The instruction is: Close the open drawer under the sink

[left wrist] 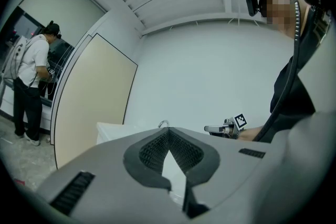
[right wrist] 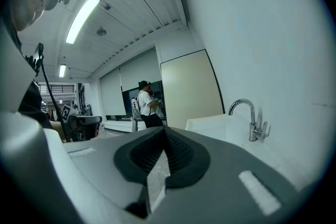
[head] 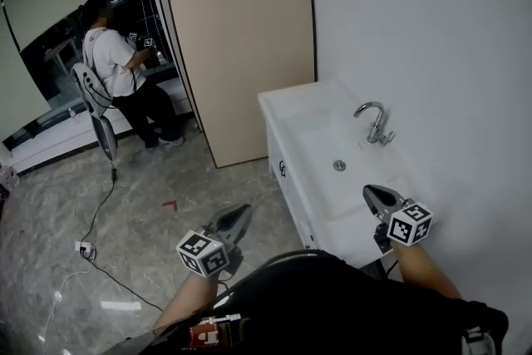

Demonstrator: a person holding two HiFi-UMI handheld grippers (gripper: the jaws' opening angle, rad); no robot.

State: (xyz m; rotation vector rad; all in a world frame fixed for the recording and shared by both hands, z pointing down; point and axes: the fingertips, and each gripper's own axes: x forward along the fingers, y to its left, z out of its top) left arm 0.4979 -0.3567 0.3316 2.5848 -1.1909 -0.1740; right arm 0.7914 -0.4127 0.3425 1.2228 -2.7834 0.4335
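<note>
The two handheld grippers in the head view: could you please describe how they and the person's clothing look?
Both the left gripper and the right gripper have grey, tapering jaws lined with dark ribbed pads. Each carries a white cube with black square markers. The person wears a black top that leaves the forearms uncovered.

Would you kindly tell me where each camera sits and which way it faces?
Head view: on the person's head, steeply down at the sink, left gripper, right gripper, forearms.
Left gripper view: on that gripper, level toward the wall; person's torso shows.
Right gripper view: on that gripper, toward the beige door; own shut jaws show.
All share the faucet.
</note>
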